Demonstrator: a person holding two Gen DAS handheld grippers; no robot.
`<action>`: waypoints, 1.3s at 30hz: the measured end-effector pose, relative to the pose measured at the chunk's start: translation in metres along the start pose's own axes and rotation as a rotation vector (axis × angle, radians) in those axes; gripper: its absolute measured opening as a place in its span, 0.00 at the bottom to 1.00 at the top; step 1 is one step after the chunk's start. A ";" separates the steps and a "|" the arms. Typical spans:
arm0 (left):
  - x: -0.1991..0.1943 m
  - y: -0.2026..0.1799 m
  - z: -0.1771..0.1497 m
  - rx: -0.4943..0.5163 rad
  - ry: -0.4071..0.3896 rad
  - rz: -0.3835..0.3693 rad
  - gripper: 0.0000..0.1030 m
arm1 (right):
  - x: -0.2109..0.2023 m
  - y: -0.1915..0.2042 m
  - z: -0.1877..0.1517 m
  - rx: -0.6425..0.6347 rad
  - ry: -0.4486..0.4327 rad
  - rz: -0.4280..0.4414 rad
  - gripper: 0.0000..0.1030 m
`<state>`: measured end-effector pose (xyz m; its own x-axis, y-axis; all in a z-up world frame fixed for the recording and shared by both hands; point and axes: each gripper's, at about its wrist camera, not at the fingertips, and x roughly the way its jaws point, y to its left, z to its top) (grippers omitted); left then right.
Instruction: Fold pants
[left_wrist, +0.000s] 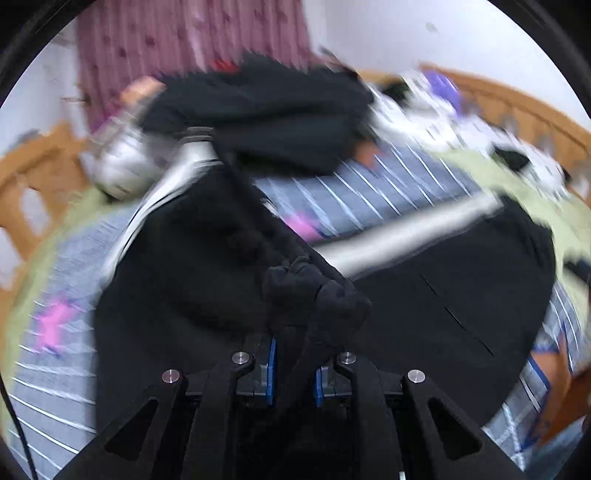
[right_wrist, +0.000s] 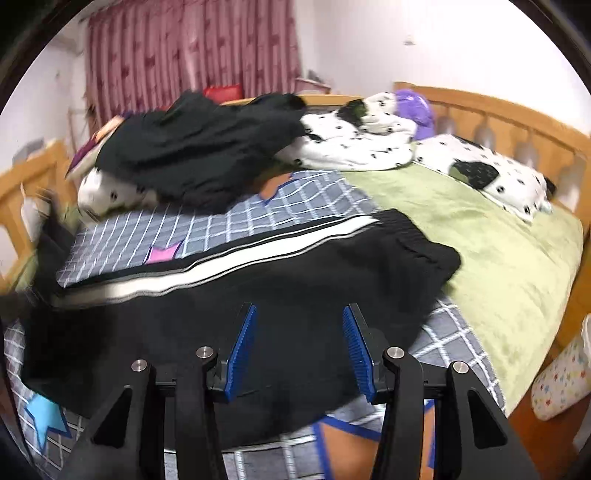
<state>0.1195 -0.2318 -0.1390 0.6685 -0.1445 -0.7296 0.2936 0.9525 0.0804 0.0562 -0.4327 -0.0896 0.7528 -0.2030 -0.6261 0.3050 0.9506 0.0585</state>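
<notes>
Black pants with a white side stripe (right_wrist: 258, 291) lie across the grey checked sheet (right_wrist: 207, 221) on the bed. My right gripper (right_wrist: 299, 332) is open just above the pants' near part, nothing between its blue pads. My left gripper (left_wrist: 295, 365) is shut on a bunched fold of the black pants (left_wrist: 317, 291), lifted off the bed. In the blurred left wrist view the pants (left_wrist: 443, 295) spread to the right, the white stripe (left_wrist: 406, 232) folded into a V shape.
A pile of black clothes (right_wrist: 199, 155) and white spotted bedding (right_wrist: 354, 144) lie at the far side. A green blanket (right_wrist: 461, 236) covers the right of the bed. The wooden bed frame (right_wrist: 498, 110) runs behind, with pink curtains (right_wrist: 192, 48) beyond.
</notes>
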 end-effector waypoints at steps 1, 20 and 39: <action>0.009 -0.016 -0.010 0.014 0.029 -0.007 0.13 | -0.002 -0.010 0.001 0.027 -0.005 0.007 0.46; -0.084 0.106 -0.093 -0.102 -0.037 -0.070 0.63 | 0.040 0.069 -0.020 -0.030 0.164 0.289 0.54; -0.050 0.205 -0.146 -0.289 0.074 -0.027 0.64 | 0.092 0.142 -0.057 -0.083 0.396 0.439 0.28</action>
<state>0.0465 0.0097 -0.1851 0.6085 -0.1615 -0.7769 0.0973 0.9869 -0.1289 0.1355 -0.3025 -0.1836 0.5183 0.3007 -0.8006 -0.0435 0.9442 0.3265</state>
